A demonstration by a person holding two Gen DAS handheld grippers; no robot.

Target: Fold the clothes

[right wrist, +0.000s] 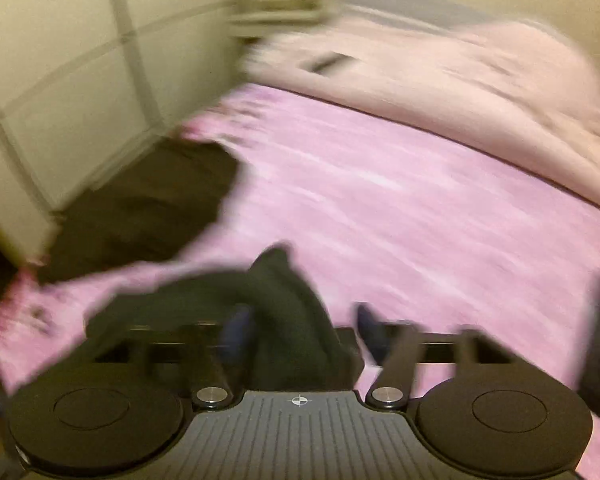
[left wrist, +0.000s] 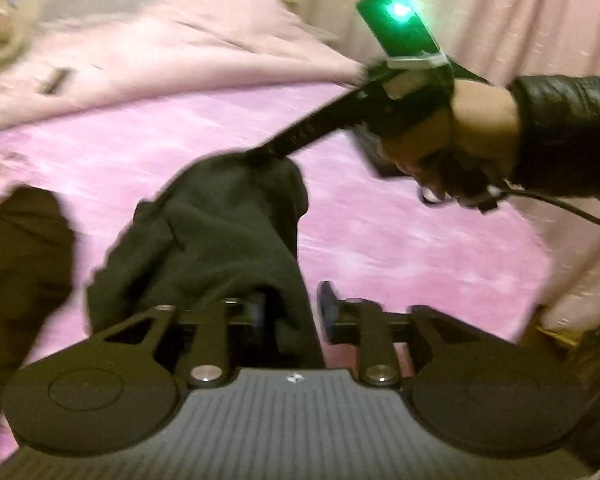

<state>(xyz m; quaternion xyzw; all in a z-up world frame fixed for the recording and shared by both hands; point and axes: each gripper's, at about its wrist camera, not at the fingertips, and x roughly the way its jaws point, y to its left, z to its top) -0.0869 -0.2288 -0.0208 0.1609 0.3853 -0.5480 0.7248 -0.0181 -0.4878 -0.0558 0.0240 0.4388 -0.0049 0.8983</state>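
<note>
Your left tongs [left wrist: 292,312] stand apart, dark cloth lying between the pads but not pinched; your right tongs [right wrist: 304,332] gape wider, the same dark cloth draped across the gap, unclamped as far as the blur shows. The pink bedspread [left wrist: 400,240] fills most of both views; a pale quilt [left wrist: 180,48] is heaped at its far end. The dark garment [left wrist: 220,232] hangs bunched over the spread, its top corner at the tip of the right tool's finger; a second dark piece [right wrist: 140,208] lies at the bed's edge beside the pale wall. Your right hand [left wrist: 460,136], black-sleeved, grips its tool.
</note>
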